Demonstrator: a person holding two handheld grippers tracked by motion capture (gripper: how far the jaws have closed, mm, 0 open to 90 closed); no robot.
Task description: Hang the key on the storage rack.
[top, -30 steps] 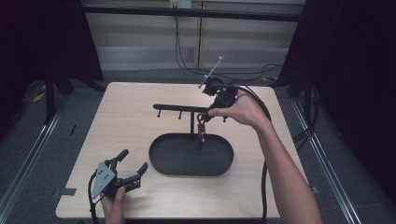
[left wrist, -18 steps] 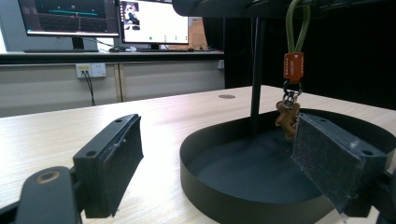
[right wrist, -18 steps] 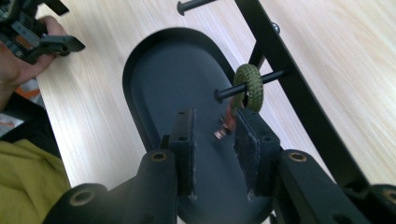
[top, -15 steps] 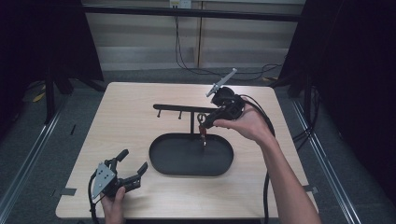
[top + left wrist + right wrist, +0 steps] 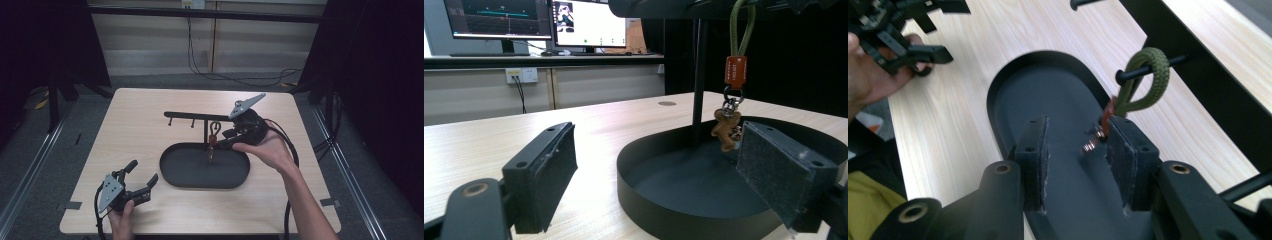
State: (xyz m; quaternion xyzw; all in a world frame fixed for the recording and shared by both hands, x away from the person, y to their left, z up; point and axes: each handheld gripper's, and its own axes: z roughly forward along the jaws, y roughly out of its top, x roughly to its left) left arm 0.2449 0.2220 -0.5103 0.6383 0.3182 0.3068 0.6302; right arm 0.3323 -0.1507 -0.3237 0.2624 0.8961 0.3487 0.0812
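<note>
At the desk's [image 5: 150, 110] seven o'clock corner I keep the left gripper [image 5: 134, 187] parked just above the wood, its jaws spread wide with nothing between them; through its own camera I look across the black oval tray [image 5: 659, 200] at the dangling charm.

Moving toward the centre, the tray sits at the middle of the desk with the black stand [image 5: 205, 131] rising from its twelve o'clock edge and a crossbar running toward nine o'clock. The keychain [image 5: 214, 135] hangs from a peg on that bar: an olive cord loop [image 5: 1148, 75] over the peg, a red tag below it, the small brown figure [image 5: 725, 127] dangling over the tray without touching it.

At three o'clock of the stand is the right gripper [image 5: 231, 139]. Its jaws have just been opening and now stand parted, with the tag and metal ring beside the inner face of one pad but not pinched.

My judgement: the keychain is hung, and the step is a clean release. I would open a little wider so no pad drags the tag, then back out straight toward three o'clock, level, clear of the peg so the loop stays seated.
</note>
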